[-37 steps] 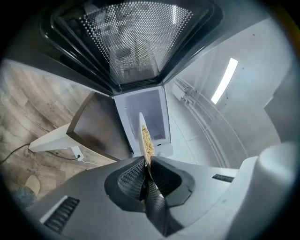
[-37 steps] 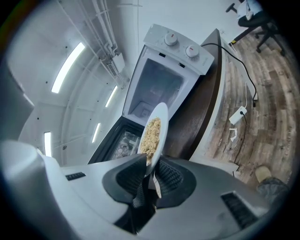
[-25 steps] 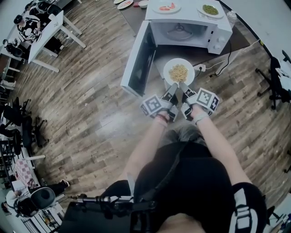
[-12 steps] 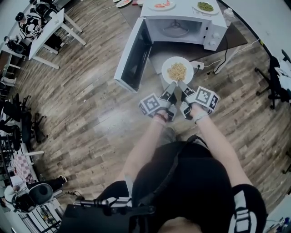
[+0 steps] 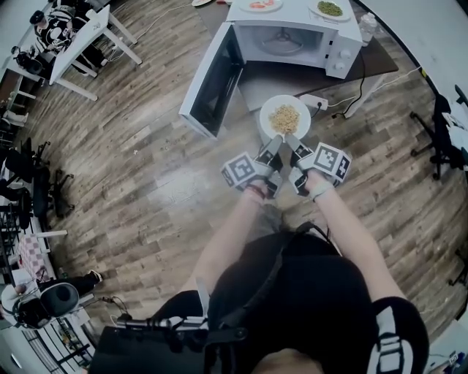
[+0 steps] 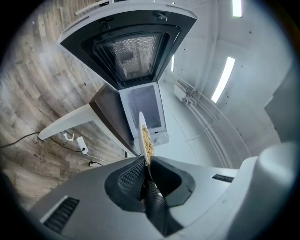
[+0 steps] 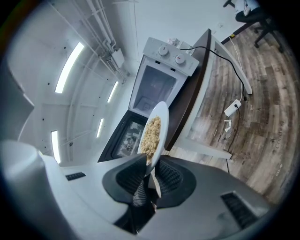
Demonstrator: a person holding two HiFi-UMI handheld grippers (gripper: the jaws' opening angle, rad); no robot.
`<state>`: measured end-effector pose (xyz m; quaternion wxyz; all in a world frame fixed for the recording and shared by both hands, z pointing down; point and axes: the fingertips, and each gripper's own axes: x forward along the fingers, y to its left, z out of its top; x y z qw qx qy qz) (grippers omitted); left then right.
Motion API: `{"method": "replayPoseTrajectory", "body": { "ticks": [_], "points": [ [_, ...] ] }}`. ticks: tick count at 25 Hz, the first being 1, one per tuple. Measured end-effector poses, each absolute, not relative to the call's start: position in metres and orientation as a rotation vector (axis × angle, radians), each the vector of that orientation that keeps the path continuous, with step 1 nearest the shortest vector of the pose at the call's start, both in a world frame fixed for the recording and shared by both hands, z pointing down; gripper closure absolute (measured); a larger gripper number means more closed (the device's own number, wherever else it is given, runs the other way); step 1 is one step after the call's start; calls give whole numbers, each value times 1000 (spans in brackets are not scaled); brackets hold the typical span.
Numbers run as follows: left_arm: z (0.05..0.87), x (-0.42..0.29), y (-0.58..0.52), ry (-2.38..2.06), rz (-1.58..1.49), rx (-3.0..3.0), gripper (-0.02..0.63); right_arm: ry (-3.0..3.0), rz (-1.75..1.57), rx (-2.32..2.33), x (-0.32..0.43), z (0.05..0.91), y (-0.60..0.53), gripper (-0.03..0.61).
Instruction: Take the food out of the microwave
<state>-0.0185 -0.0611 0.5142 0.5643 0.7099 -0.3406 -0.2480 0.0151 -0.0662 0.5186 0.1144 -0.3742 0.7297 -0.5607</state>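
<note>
A white plate (image 5: 266, 116) of yellowish noodles (image 5: 284, 116) hangs in the air in front of the open white microwave (image 5: 291, 41), out past the table's front edge. My left gripper (image 5: 276, 138) is shut on the plate's near rim from the left. My right gripper (image 5: 290, 138) is shut on the same rim just beside it. In the left gripper view the plate (image 6: 142, 133) shows edge-on between the pads (image 6: 133, 174). In the right gripper view the plate (image 7: 160, 119) and its noodles (image 7: 151, 134) rise from the pads (image 7: 136, 179). The microwave's chamber looks empty.
The microwave's door (image 5: 213, 84) stands swung open to the left. On top of the microwave sit two plates with food (image 5: 330, 9). A dark table (image 5: 380, 55) bears the microwave; cables and a power strip (image 5: 317, 102) lie on the wooden floor (image 5: 139, 168). Desks and chairs stand far left.
Both grippers have drawn the plate back from the microwave toward me, so the gap between plate and oven has grown. The grip on the rim is unchanged.
</note>
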Motion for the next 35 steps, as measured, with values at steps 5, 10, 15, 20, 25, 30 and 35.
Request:
{"method": "replayPoseTrajectory", "body": {
  "ticks": [5,10,15,20,25,30,35],
  "points": [
    [518,-16,-48,-816,-594,1660,584,2138,-1650,-1081,17,522,-54,518],
    [520,-14,-28,-827,-600,1654,584,2142,-1657,-1071,20,526,-34,520],
    [524,-16,-7,-849,-576,1671,584,2149,-1671,-1055,19,529,-13,518],
    [523,-15,15,-839,-608,1644,584,2160,-1671,-1046,18,528,7,520],
    [527,-13,40,-849,-627,1630,586,2170,-1679,-1040,20,532,32,520],
    [531,-16,62,-857,-636,1620,586,2174,-1687,-1029,18,535,53,522],
    [532,-16,81,-860,-643,1617,586,2181,-1694,-1021,16,537,73,522]
  ]
}}
